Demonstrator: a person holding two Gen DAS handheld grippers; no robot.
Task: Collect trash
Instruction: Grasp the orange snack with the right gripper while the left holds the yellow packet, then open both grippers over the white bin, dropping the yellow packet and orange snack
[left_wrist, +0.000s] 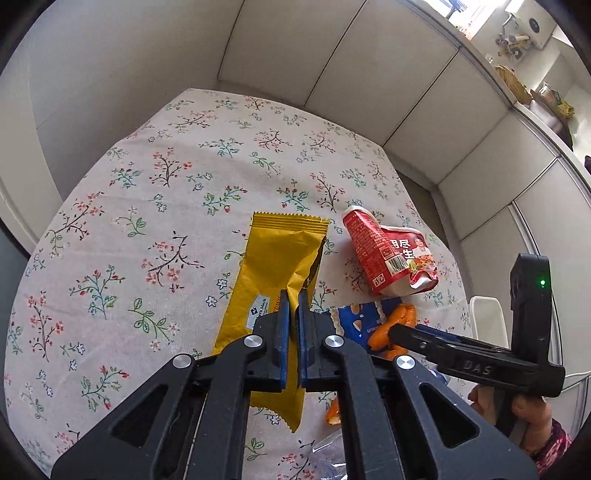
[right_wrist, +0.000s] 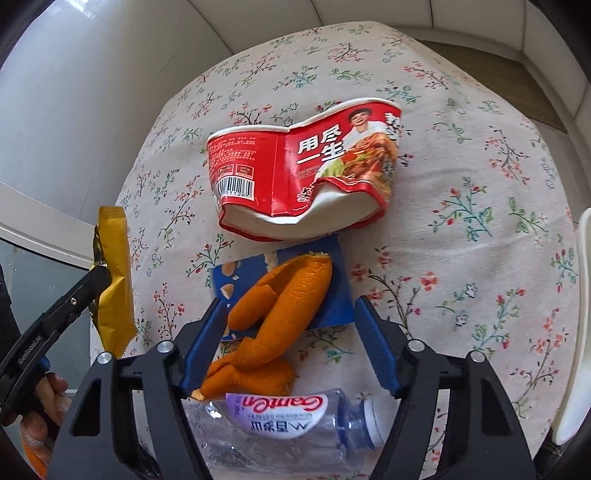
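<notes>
Left wrist view shows your left gripper (left_wrist: 291, 306) clamped on the yellow wrapper (left_wrist: 271, 280), pinching one long edge near its middle, so the rest hangs free over the floral cloth (left_wrist: 147, 166). That thin foil could slide out of so narrow a bite if you swing it fast.

Your right gripper (right_wrist: 288, 317) stands partly open around the orange peel (right_wrist: 273, 310), which lies on a blue wrapper (right_wrist: 336, 280); one finger looks to be touching the peel, the other is apart from it. No grip yet. If you close here, the pads may catch the blue wrapper's edge along with the peel, or squeeze the curled peel sideways so it pops out.

Just past them sits the crushed red cup (right_wrist: 303, 173); near your wrist lies a clear bottle (right_wrist: 291, 424), touching the peel's near end. Lifting the peel could roll that bottle toward the table edge.
</notes>
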